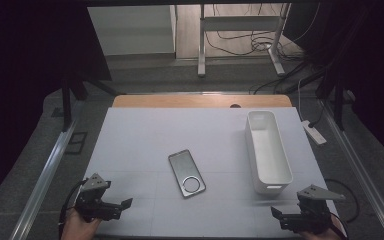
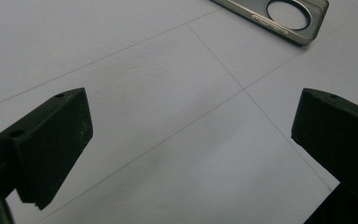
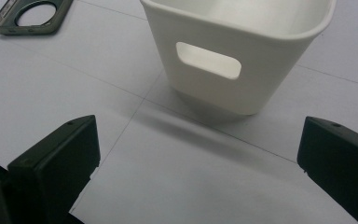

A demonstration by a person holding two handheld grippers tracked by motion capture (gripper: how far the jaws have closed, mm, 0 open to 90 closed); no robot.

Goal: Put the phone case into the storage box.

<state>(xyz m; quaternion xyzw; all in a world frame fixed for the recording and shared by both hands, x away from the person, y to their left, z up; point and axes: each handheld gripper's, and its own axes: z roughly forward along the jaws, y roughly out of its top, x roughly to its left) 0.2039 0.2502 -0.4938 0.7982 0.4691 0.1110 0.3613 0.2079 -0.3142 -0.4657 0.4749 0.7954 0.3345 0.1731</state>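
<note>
We hold our left gripper (image 1: 126,203) low over the near left corner of the bench (image 1: 145,145), its jaws spread wide with nothing between them, only bare white surface and its thin pencilled grid lines showing in the gap in the left gripper view. Our right gripper (image 1: 275,212) sits at the near right corner, its jaws likewise wide apart and empty. Between the two, a little left of the middle of the bench and nearer to us than the far edge, lies the metal phone case (image 1: 186,173), flat on the surface, turned slightly off square, its round cut-out at the near end. In the left gripper view the phone case (image 2: 279,16) shows at the top right, well beyond the jaw tips; in the right gripper view it (image 3: 30,16) sits at the top left corner. The white bin (image 1: 267,152) stands upright along the right side of the bench, long and narrow, running from near the far edge towards us, its near end just ahead of our right gripper. In the right gripper view the bin (image 3: 233,51) faces us end on, its slotted handle hole towards the jaws, close but not touching them. The case and the bin are well apart.
</note>
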